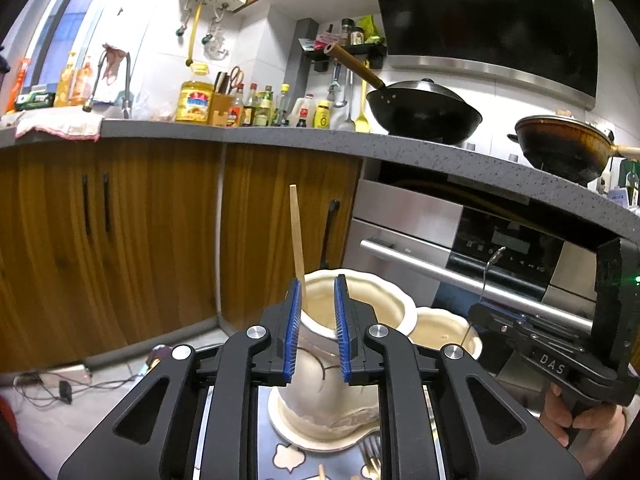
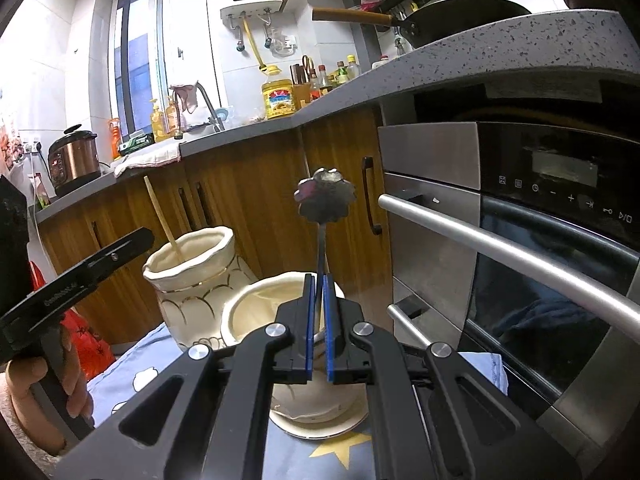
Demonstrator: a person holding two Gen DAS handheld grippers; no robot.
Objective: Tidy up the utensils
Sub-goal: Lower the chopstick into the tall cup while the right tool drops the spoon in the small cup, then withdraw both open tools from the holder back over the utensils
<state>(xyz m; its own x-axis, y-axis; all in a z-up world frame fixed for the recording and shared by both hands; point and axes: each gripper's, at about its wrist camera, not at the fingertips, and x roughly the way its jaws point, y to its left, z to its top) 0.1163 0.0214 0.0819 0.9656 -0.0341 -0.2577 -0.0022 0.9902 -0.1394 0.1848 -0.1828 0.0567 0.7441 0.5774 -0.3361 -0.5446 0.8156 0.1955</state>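
Note:
Two cream ceramic jars stand on a blue patterned cloth. In the left wrist view my left gripper (image 1: 318, 292) is open and empty, just above the tall jar (image 1: 320, 360), which holds a wooden chopstick (image 1: 298, 240). The shorter jar (image 1: 442, 330) sits to its right. My right gripper (image 2: 319, 292) is shut on the thin handle of a metal spoon (image 2: 325, 196) with a flower-shaped end, held upright over the shorter jar (image 2: 256, 312). The tall jar (image 2: 192, 276) with the chopstick (image 2: 162, 216) stands to the left. The right gripper also shows in the left wrist view (image 1: 520, 320).
A fork (image 1: 372, 452) and a wooden stick (image 1: 321, 472) lie on the cloth (image 2: 132, 372) near the jars. Wooden cabinets (image 1: 120, 240) and a steel oven (image 2: 520, 220) with a bar handle stand close behind. The grey counter (image 1: 280, 136) above holds bottles and woks.

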